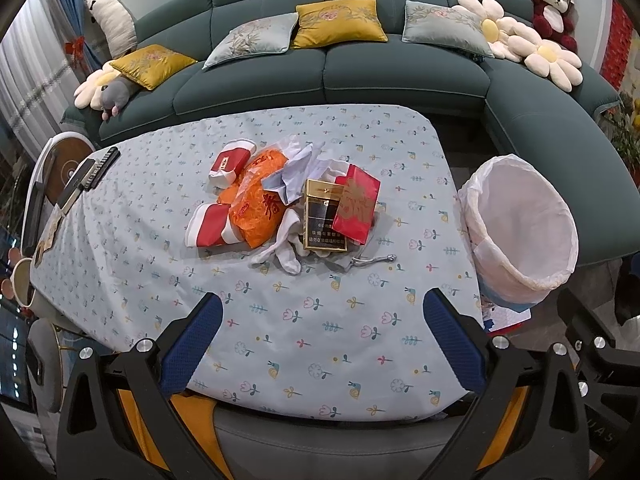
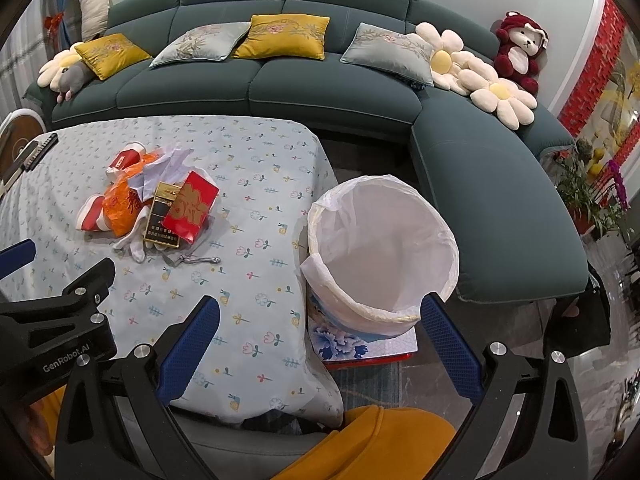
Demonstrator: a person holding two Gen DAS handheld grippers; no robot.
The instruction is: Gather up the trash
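A pile of trash lies mid-table: a red envelope [image 1: 356, 203] [image 2: 191, 205] leaning on a black-and-gold cigarette box [image 1: 324, 220] [image 2: 162, 220], an orange plastic bag [image 1: 262, 204] [image 2: 122, 208], red-and-white packets [image 1: 230, 160] [image 2: 126, 158], crumpled white paper [image 1: 298, 164] and a grey drawstring pouch [image 1: 360, 262] [image 2: 192, 260]. A bin with a white liner [image 1: 520, 224] [image 2: 384, 252] stands right of the table. My left gripper [image 1: 322, 312] is open and empty, above the near table edge. My right gripper [image 2: 320, 316] is open and empty, near the bin's front rim.
The table has a light floral cloth [image 1: 300, 340] [image 2: 256, 184]. A black comb-like object [image 1: 94, 170] lies at its far left edge. A dark green sofa [image 1: 320, 76] with cushions and plush toys wraps the back and right. The bin sits on a blue-flowered box [image 2: 348, 346].
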